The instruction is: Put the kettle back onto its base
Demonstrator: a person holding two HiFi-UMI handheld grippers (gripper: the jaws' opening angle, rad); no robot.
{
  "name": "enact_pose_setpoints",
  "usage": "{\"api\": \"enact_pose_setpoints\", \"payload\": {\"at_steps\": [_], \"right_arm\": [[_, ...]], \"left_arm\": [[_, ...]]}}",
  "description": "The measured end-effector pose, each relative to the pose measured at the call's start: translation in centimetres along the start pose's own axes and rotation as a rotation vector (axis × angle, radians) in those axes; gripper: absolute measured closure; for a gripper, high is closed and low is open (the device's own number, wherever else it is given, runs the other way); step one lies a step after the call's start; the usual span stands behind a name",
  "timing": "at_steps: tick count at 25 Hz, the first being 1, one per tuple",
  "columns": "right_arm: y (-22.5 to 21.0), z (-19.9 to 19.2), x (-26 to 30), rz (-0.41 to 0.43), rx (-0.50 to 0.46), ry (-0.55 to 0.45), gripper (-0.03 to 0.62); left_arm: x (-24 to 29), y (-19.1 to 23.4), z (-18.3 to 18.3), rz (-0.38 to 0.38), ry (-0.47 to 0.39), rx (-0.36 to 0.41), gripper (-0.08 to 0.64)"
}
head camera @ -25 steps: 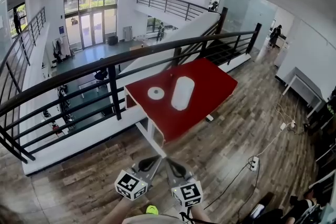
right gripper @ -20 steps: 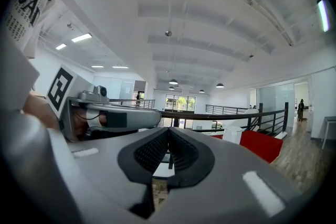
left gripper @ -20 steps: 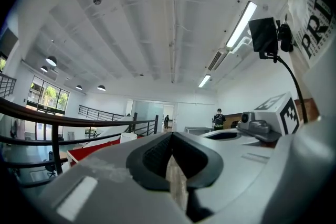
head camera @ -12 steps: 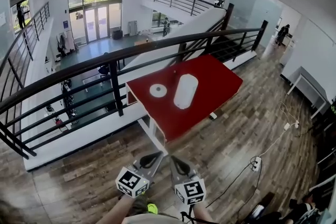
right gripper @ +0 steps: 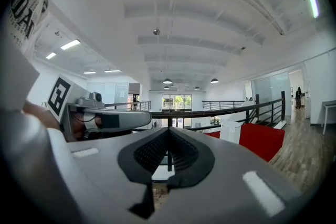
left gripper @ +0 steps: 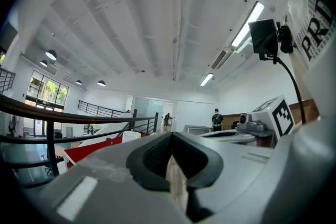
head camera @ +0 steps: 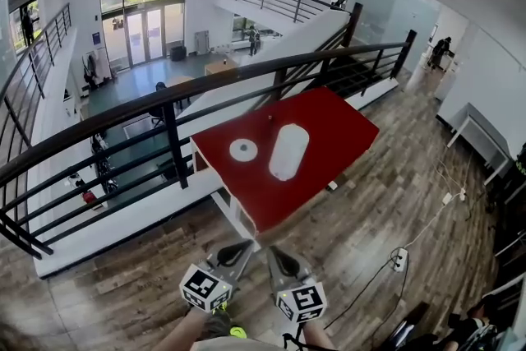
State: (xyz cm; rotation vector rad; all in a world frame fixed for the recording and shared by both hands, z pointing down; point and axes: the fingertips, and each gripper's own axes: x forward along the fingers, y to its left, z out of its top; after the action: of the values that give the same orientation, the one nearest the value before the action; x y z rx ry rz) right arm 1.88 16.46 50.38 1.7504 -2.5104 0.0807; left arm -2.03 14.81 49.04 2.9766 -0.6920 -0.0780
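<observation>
A: So, the jaws?

B: Left gripper (left gripper: 170, 139) and right gripper (right gripper: 168, 134) are both pinched together with nothing in them, well apart from the red tabletop (head camera: 329, 123).

A: And the kettle (head camera: 288, 152)?

B: It's white and upright, just beside its round base (head camera: 243, 150), not on it.

A: How will it handle?

B: Probably stiff, smooth and slippery, and heavier if there's water inside. I'd take the handle, though I can't make it out from here.

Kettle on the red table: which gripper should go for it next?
Right, probably. The kettle sits right of its base on the table, more in line with the right gripper than the left gripper. Both are shut, empty and well short of the table.
</observation>
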Motion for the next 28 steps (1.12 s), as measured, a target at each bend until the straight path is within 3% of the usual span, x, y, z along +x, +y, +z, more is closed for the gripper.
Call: {"api": "enact_pose_setpoints", "payload": {"at_steps": [18, 28], "right_arm": [[-3.3, 2.0, 11.4, -0.063, -0.049, 0.014, 0.583], [-4.0, 2.3, 14.6, -0.102, -0.098, 0.03, 0.583]], "left_arm": [[5.7, 10.4, 2.3, -0.074, -0.009, 0.032, 0.566], [6.9, 13.3, 1.9, -0.083, -0.027, 0.015, 0.566]]}}
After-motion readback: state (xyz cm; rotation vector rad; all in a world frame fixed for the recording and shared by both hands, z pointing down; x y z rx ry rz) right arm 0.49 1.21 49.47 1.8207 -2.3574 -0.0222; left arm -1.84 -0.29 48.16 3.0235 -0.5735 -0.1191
